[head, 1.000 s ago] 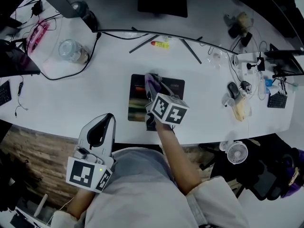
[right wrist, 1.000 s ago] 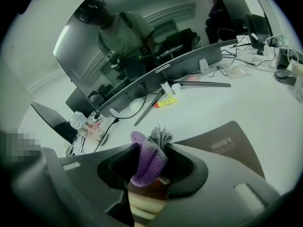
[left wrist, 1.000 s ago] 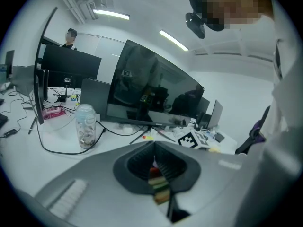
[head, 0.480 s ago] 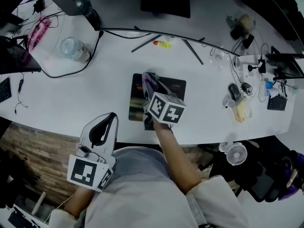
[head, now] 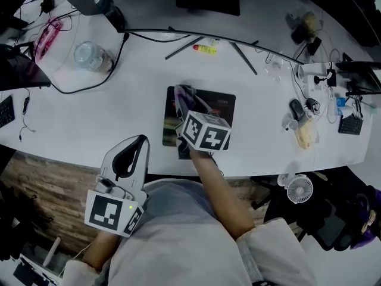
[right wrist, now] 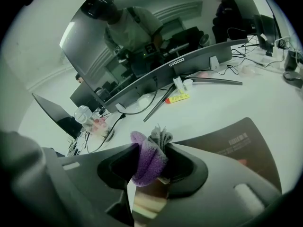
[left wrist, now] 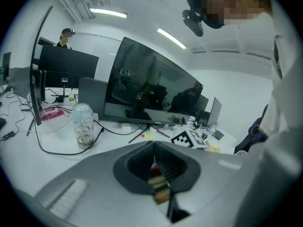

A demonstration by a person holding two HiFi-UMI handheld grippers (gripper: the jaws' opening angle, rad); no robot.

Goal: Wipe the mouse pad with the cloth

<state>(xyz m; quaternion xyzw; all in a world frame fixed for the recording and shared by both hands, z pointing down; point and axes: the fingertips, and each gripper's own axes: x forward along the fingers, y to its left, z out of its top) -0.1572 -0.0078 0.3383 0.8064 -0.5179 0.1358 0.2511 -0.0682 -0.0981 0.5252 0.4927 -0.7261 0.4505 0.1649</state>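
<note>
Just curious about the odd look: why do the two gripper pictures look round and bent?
Left gripper view: wide-angle lens, dark corners, the monitor bows. Right gripper view: same bulge; the near cloth looks soft. Head view: even light, little bending.

Right gripper reaches past the desk's near edge, jaws pinching the cloth. Left gripper hangs short of that edge, jaws together.

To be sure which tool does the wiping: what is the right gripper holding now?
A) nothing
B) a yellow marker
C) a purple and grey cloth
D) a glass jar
C: the right gripper view shows the right gripper shut on the cloth, purple and grey, just over the dark mouse pad.
</note>
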